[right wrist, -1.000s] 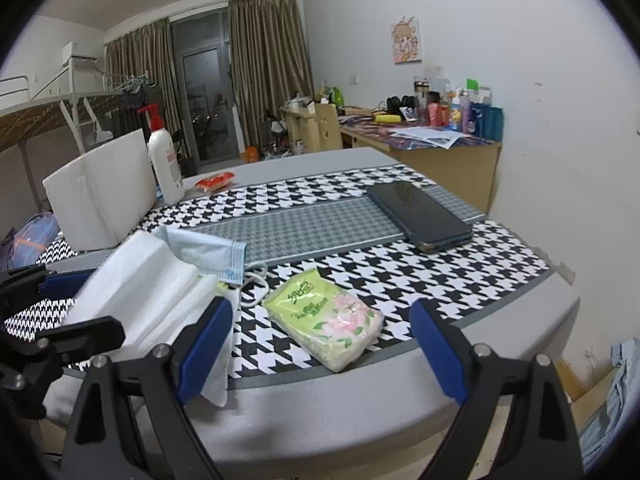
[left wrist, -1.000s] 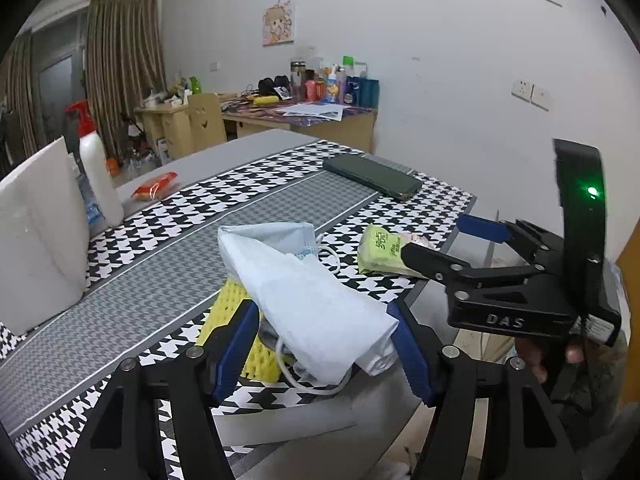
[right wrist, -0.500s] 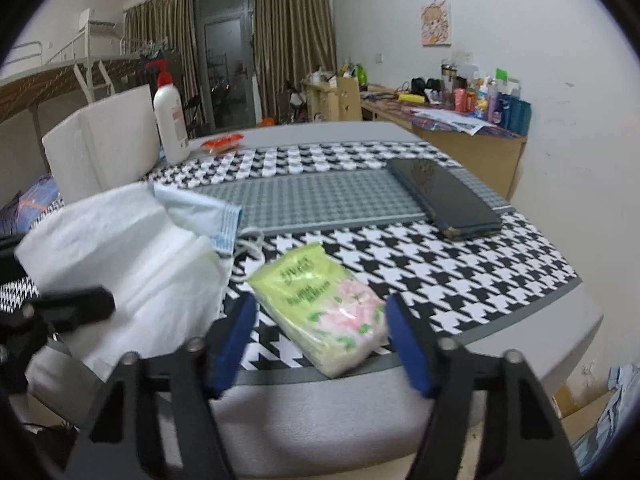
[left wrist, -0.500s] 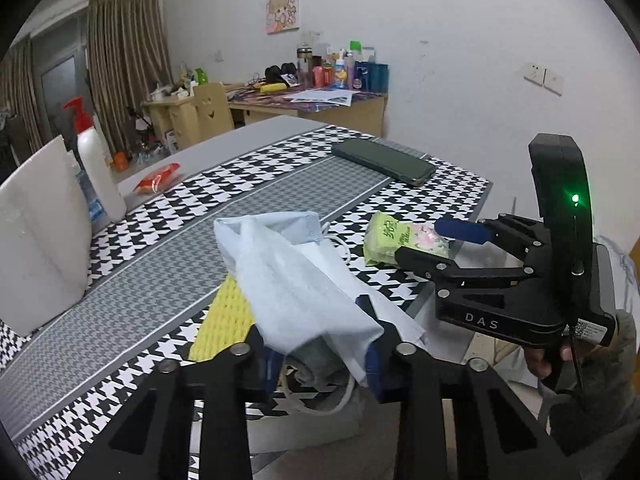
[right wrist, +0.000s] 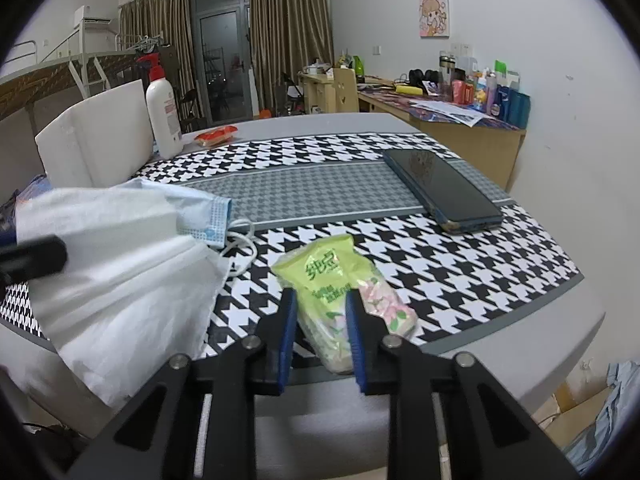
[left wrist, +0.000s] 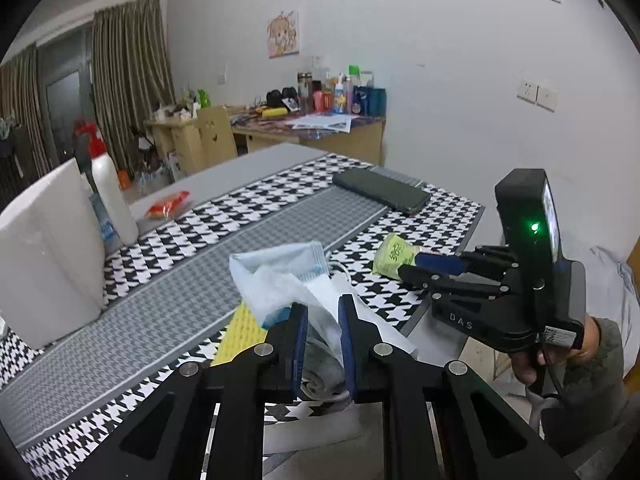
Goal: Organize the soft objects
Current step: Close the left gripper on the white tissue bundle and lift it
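Observation:
A crumpled white cloth [left wrist: 280, 284] with a blue face mask [left wrist: 298, 254] on it lies over a yellow sponge [left wrist: 240, 332] at the near table edge. My left gripper [left wrist: 322, 312] is closing, its blue pads pressing the cloth's near end. In the right wrist view the cloth [right wrist: 120, 264] and mask [right wrist: 208, 212] lie at left. My right gripper [right wrist: 320, 300] is closing too, pads squeezing a green tissue pack [right wrist: 324, 264]. The left wrist view shows that gripper [left wrist: 412, 264] on the pack [left wrist: 394, 254], held by a hand.
A dark phone [right wrist: 444, 188] lies on the houndstooth table runner [right wrist: 460, 264]. At far left stand a white foam block [left wrist: 44, 256] and a white pump bottle [left wrist: 110, 196], with a red packet [left wrist: 168, 204] beyond. The table's edge [right wrist: 520, 340] runs close on the right.
Both grippers' jaws came together from wide apart: the left onto the white cloth, the right onto the green tissue pack. The right gripper edged forward and down.

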### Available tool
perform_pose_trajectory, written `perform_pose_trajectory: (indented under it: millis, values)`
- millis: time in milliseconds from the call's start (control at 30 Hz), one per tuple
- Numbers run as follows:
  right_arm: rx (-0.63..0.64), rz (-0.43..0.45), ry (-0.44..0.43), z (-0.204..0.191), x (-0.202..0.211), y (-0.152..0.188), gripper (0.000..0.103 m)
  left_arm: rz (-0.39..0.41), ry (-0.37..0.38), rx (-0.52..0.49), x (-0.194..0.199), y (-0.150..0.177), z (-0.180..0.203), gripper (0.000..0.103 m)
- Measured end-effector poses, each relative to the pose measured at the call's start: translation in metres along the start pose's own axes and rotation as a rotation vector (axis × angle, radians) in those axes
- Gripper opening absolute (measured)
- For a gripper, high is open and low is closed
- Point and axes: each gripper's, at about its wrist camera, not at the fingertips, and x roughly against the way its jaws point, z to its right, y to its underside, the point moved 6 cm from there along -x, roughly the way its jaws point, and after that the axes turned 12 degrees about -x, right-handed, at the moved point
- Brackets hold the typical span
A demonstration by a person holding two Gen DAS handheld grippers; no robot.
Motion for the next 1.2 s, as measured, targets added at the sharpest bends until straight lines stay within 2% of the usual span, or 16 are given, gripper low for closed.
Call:
perform_pose_trajectory:
  millis: [133,200,333,400,467,533,600,667,800,833,867,933,1033,1200]
  values:
    - [-0.017,-0.002,-0.004,0.002,0.0,-0.001,0.025,0.002,0.014,-0.001,0.0,0.0,0.0,0.017]
    - [-0.02,0.002,-0.004,0.003,0.002,-0.002,0.025,-0.009,0.041,-0.027,-0.003,0.002,0.01,0.017]
    - [-0.014,0.0,0.001,0.003,0.005,0.001,0.025,-0.019,0.046,-0.078,-0.006,0.004,0.024,0.018]
    - [-0.008,0.003,-0.001,0.003,0.008,0.002,0.025,-0.028,0.044,-0.098,-0.008,0.004,0.027,0.022]
    - [-0.008,0.002,-0.005,0.003,0.01,0.005,0.026,-0.042,0.02,-0.118,-0.013,0.005,0.029,0.038]
    - [-0.023,0.001,-0.008,0.006,0.012,0.005,0.035,-0.051,0.013,-0.138,-0.017,0.007,0.032,0.047]
    - [-0.031,0.004,-0.009,0.008,0.014,0.006,0.048,-0.064,0.02,-0.149,-0.021,0.01,0.035,0.049]
    - [-0.038,0.017,-0.011,0.01,0.018,0.005,0.056,-0.079,0.025,-0.152,-0.025,0.012,0.036,0.051]
    - [-0.054,0.013,-0.008,0.016,0.016,0.005,0.057,-0.095,0.01,-0.183,-0.034,0.016,0.039,0.051]
    - [-0.059,0.013,-0.009,0.016,0.015,0.005,0.057,-0.107,0.005,-0.185,-0.037,0.017,0.039,0.049]
    - [-0.061,0.013,-0.009,0.016,0.015,0.004,0.057,-0.118,-0.002,-0.187,-0.041,0.019,0.038,0.037]
    - [-0.063,0.015,-0.007,0.017,0.014,0.004,0.057,-0.129,-0.007,-0.176,-0.044,0.021,0.036,0.023]
    - [-0.071,0.017,-0.009,0.019,0.016,0.004,0.058,-0.115,0.015,-0.148,-0.043,0.02,0.032,0.01]
    - [-0.078,0.021,0.003,0.024,0.017,0.005,0.059,-0.072,0.032,-0.112,-0.033,0.014,0.026,0.006]
